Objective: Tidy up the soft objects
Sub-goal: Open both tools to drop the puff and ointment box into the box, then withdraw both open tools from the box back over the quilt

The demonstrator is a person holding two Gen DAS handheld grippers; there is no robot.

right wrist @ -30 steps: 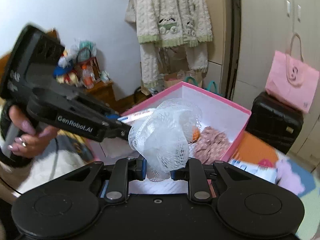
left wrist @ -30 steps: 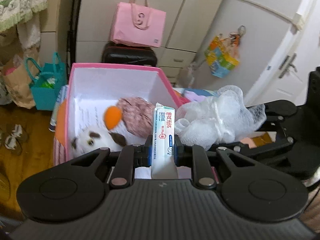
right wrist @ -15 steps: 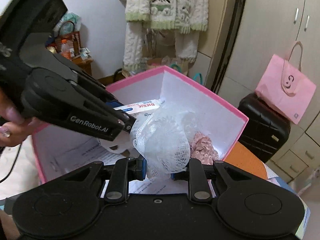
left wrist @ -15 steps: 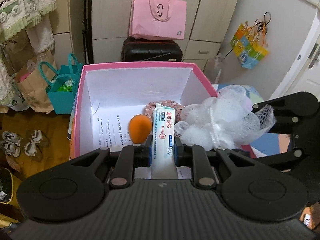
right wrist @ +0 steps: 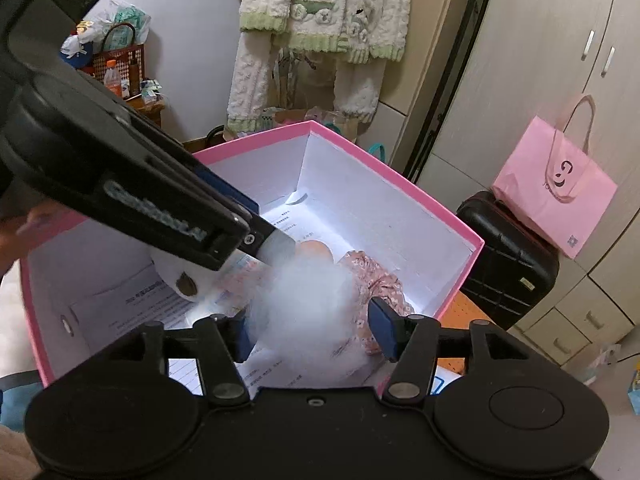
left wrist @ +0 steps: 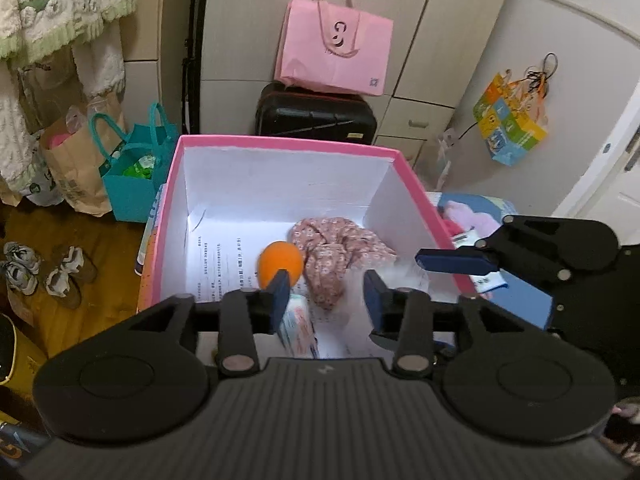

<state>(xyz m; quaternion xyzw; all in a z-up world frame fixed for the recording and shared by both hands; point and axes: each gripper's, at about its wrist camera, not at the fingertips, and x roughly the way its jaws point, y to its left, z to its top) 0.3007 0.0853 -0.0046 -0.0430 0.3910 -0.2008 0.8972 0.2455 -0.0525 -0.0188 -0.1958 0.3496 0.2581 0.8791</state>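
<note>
A pink box with white walls stands open below both grippers. Inside lie a floral pink cloth, an orange ball and a white plush toy. My left gripper is open over the box; the white tube is blurred, falling just below its jaws. My right gripper is open; the white mesh bath sponge is a blur between its jaws, dropping into the box. The right gripper also shows in the left wrist view.
A black suitcase with a pink paper bag on top stands behind the box against the wardrobe. A teal bag and a brown paper bag stand at left, shoes on the wooden floor. Fleece clothes hang nearby.
Both grippers have opened over the box. The left has let go of the tube and the right has let go of the mesh sponge; both are falling into the box.
</note>
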